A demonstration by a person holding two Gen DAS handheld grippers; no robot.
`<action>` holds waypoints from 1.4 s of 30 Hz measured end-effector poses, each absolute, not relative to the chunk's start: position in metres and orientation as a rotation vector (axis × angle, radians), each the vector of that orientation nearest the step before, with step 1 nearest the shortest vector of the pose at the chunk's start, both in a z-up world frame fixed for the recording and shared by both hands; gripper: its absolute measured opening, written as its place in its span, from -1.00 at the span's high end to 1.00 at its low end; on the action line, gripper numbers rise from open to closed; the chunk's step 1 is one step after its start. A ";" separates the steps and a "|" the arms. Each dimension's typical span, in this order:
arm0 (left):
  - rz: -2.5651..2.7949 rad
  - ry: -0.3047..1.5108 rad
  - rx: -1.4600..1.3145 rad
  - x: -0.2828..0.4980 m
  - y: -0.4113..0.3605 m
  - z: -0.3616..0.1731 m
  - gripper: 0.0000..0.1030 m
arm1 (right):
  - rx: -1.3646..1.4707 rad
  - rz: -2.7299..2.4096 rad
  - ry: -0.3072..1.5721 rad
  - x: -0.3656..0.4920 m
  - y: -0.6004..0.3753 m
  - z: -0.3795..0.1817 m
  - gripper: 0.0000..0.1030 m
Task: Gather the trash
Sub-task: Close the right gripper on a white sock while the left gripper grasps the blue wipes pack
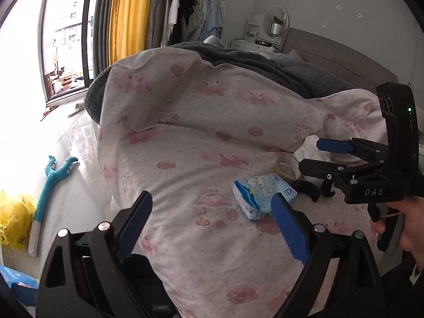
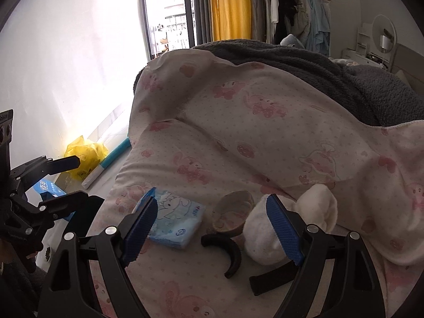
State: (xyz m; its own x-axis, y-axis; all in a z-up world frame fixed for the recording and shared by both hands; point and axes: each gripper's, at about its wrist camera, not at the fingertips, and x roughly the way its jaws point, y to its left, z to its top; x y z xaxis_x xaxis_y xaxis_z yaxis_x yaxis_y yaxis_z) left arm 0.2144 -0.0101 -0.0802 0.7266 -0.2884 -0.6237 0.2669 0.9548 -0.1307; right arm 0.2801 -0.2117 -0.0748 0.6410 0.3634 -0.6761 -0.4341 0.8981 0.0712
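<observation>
On pink-print bedding (image 2: 265, 137), one tissue pack (image 2: 175, 220), one white sock (image 2: 312, 212), two tools released: left tool (image 1: 212, 228), right tool (image 2: 212, 230).

Tissue pack (image 2: 169, 218) left of bowl (image 2: 233, 213)

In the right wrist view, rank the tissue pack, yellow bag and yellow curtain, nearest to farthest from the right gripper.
1. Tissue pack, on the bedspread by the right gripper's left finger.
2. Yellow bag, on the floor, left.
3. Yellow curtain, at the far window.

my pads (image 2: 143, 228) blue | quilt (image 2: 265, 137) white, pink cartoons | tissues (image 2: 175, 220) pale blue | bag (image 2: 84, 156) yellow | blanket (image 2: 344, 79) grey
</observation>
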 end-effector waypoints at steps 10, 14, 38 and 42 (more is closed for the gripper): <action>-0.329 0.721 -0.034 0.227 -0.038 -0.089 -0.80 | -0.110 0.437 0.782 0.288 -0.231 -0.086 -0.65; -0.339 0.728 -0.032 0.230 -0.048 -0.093 -0.80 | -0.122 0.428 0.807 0.291 -0.237 -0.092 -0.51; -0.369 0.781 -0.011 0.245 -0.091 -0.113 -0.82 | -0.132 0.429 0.863 0.300 -0.258 -0.112 0.19; -0.358 0.803 -0.013 0.250 -0.096 -0.119 -0.83 | -0.146 0.406 0.854 0.300 -0.262 -0.112 0.36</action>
